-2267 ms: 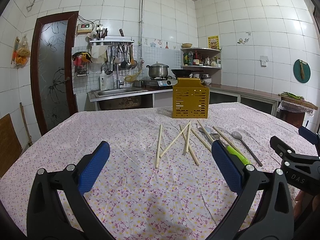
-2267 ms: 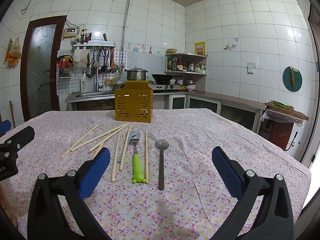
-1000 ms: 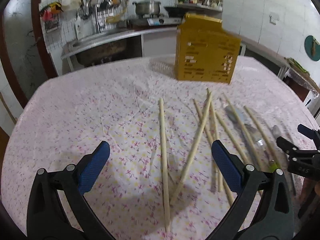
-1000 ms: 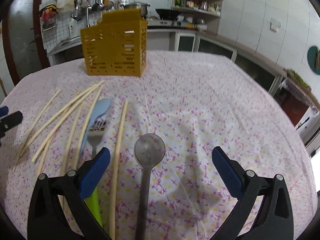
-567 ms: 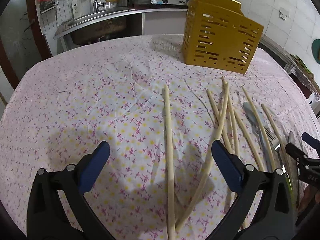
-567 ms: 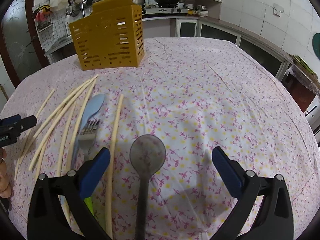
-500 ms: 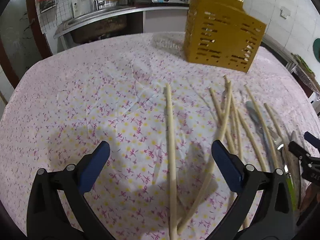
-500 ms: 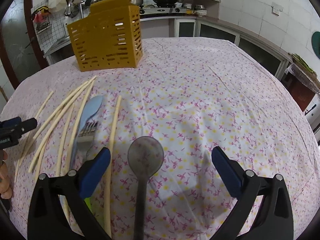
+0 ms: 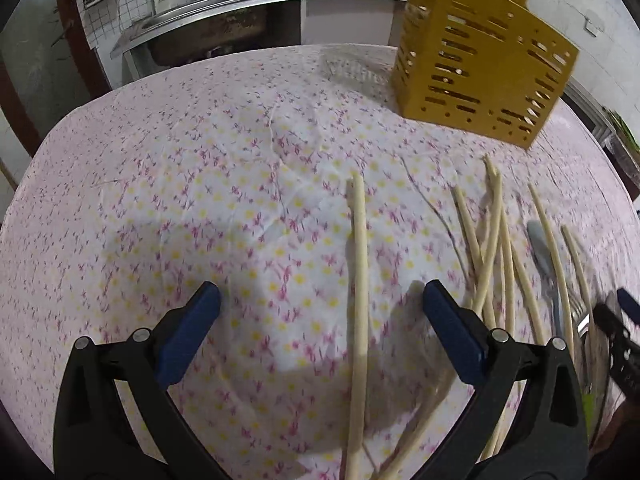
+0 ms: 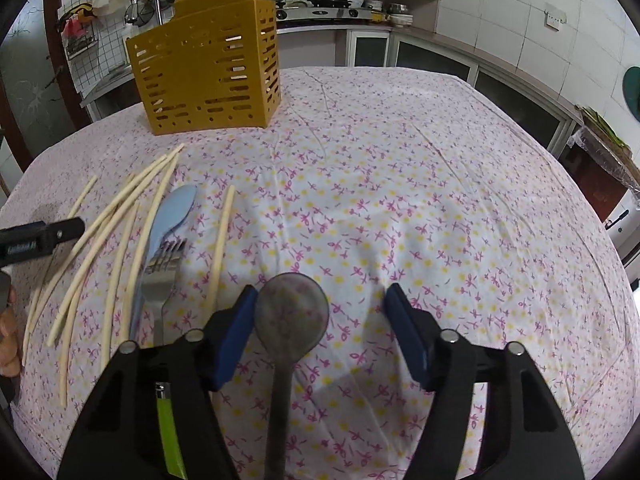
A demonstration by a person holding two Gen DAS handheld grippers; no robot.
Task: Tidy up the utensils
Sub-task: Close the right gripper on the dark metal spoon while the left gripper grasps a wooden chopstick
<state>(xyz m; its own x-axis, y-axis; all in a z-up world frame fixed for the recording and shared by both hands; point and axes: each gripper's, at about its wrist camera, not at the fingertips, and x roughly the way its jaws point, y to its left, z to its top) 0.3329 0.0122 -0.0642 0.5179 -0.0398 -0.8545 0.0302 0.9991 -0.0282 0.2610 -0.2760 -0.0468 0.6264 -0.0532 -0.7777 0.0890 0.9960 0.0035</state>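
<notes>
Right gripper [image 10: 320, 312] low over the flowered tablecloth [image 10: 420, 208], jaws half spread and just been closing, dark spoon [image 10: 292, 316] between them, left pad beside the bowl, not clamped, left gripper [image 9: 320, 300] wide open astride one chopstick [image 9: 360, 280], yellow slotted holder [image 10: 208, 76] at the far side.

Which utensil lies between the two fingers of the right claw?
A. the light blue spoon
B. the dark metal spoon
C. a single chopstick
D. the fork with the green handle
B: in the right wrist view the dark metal spoon lies between the fingers of the right claw, which has just been closing around it, while the fork, the light blue spoon and the chopsticks lie to its left.
</notes>
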